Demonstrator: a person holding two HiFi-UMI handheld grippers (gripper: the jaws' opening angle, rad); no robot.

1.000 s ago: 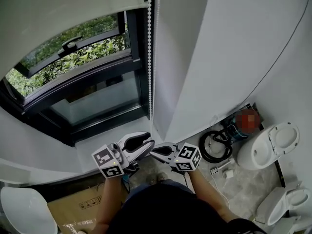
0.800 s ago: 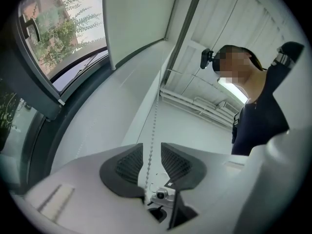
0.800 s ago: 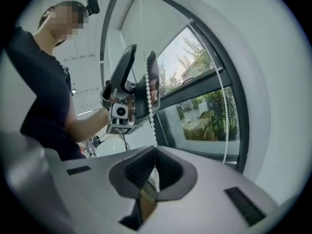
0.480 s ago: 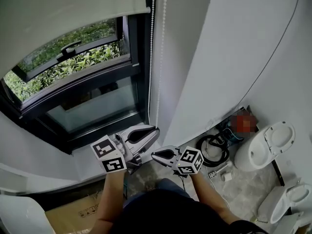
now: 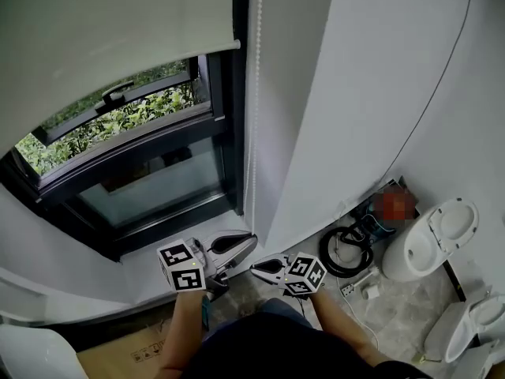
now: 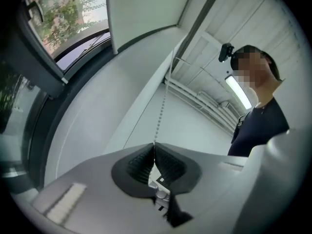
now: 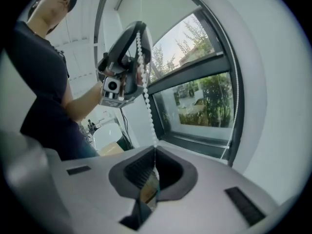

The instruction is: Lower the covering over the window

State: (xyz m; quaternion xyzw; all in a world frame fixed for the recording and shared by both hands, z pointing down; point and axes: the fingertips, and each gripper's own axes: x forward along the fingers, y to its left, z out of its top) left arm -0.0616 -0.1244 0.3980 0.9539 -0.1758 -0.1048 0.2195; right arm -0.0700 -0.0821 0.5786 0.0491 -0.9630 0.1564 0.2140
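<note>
A white roller blind (image 5: 102,38) covers the top of the dark-framed window (image 5: 150,172). Its white bead chain (image 5: 254,93) hangs down the frame's right side. My left gripper (image 5: 251,239) has just been closing, and its jaws now pinch the bead chain (image 6: 159,116), which runs up from the left gripper (image 6: 154,147). Just below it, my right gripper (image 5: 254,268) is shut on the same chain. In the right gripper view the chain (image 7: 146,96) stretches from the left gripper (image 7: 127,57) down into the right gripper (image 7: 155,152).
A white wall (image 5: 355,93) juts out right of the window. On the floor to the right lie a black hose coil (image 5: 347,251) and white toilets (image 5: 438,239). A cardboard box (image 5: 118,354) sits at lower left, below the sill (image 5: 158,251).
The left gripper's jaws have closed onto the chain. The right gripper has moved down with the chain, and the blind's bottom edge sits lower over the glass.
</note>
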